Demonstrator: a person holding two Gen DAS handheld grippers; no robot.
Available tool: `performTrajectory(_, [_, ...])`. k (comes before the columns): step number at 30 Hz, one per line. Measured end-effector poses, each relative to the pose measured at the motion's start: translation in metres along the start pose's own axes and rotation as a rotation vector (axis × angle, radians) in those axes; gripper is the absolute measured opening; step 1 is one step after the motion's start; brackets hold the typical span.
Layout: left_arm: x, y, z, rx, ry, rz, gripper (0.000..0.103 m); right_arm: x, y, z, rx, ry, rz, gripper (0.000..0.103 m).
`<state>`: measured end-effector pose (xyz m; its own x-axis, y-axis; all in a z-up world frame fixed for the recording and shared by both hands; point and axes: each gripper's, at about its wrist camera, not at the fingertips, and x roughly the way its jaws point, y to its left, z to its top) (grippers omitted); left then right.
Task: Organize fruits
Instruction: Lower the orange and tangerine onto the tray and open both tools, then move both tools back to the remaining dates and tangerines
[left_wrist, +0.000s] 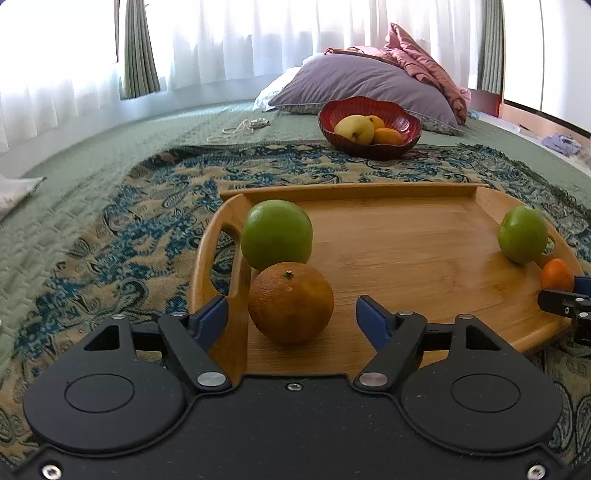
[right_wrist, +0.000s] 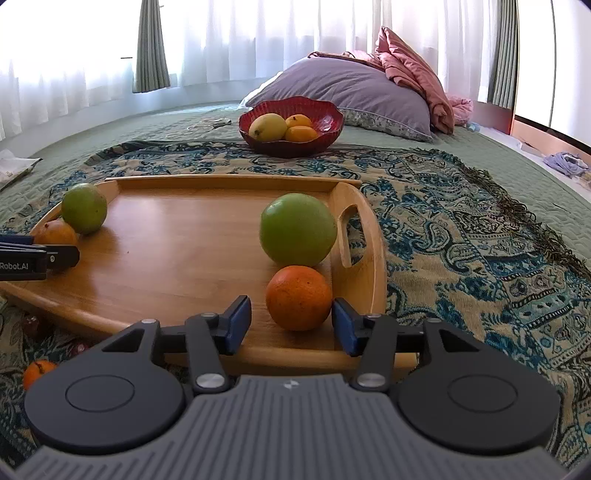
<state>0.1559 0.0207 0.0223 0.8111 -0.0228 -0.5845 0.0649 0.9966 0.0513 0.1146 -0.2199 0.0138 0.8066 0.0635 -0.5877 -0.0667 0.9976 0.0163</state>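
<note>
I read "Robot.AI" on my left gripper (right_wrist: 55, 258) at 9 o'clock. Its jaws gape wide around a dimpled orange (left_wrist: 290, 302) on the smooth bamboo tray (left_wrist: 406, 251). My right gripper (right_wrist: 291, 325) brackets a brighter orange (right_wrist: 298, 297), jaws wide; glossy green apple (right_wrist: 297, 229) at 12.

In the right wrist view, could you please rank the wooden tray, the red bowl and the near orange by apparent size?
1. wooden tray
2. red bowl
3. near orange: close to the camera, so its true size against the bowl is unsure.
</note>
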Motion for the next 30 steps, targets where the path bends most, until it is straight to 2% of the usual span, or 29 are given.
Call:
performTrajectory(6, [-0.022, 0.0, -0.009, -0.009, -0.004, -0.012, 0.089, -0.012, 0.0, -0.003, 0.007, -0.016, 0.013, 0.071])
performTrajectory(15, [-0.056, -0.004, -0.027, 0.003, -0.029, -0.047, 0.096, -0.042, 0.007, -0.012, -0.024, -0.064, 0.063, 0.078])
performTrajectory(28, [-0.073, -0.005, -0.047, -0.012, -0.01, -0.092, 0.098, -0.073, 0.048, -0.035, -0.186, -0.105, 0.171, 0.084])
performTrajectory(30, [-0.073, -0.006, -0.05, -0.003, -0.004, -0.101, 0.095, -0.073, 0.054, -0.038, -0.206, -0.101, 0.184, 0.084])
